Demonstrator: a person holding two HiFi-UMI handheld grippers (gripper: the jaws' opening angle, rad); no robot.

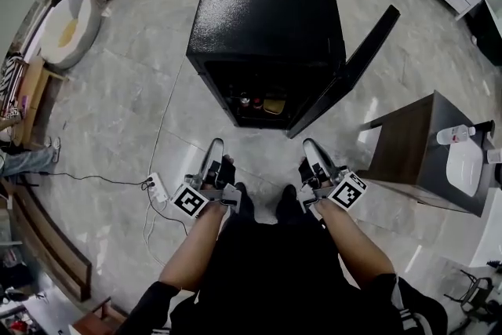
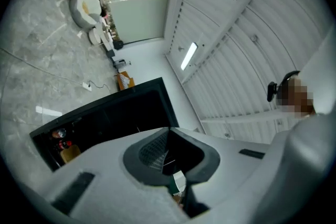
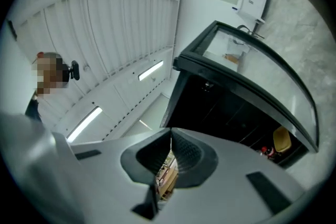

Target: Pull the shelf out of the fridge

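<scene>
A black mini fridge [image 1: 267,20] stands on the marble floor ahead of me, with its door [image 1: 349,71] swung open to the right. Its inside is dark. Small bottles and a yellow item [image 1: 257,103] sit on the bottom level, and a shelf is hard to make out. My left gripper [image 1: 213,149] and right gripper [image 1: 311,147] are held side by side in front of the opening, a short way off. Both are shut with nothing in them. In the left gripper view the fridge [image 2: 105,118] lies beyond the closed left gripper [image 2: 168,131]. The right gripper [image 3: 171,134] points at the fridge [image 3: 236,107].
A dark wooden table [image 1: 416,145] at the right carries a white bottle [image 1: 459,135] and a white dish [image 1: 464,166]. A power strip [image 1: 157,186] with its cable lies on the floor at my left. Round cushions [image 1: 70,27] and a bench [image 1: 47,247] line the left wall.
</scene>
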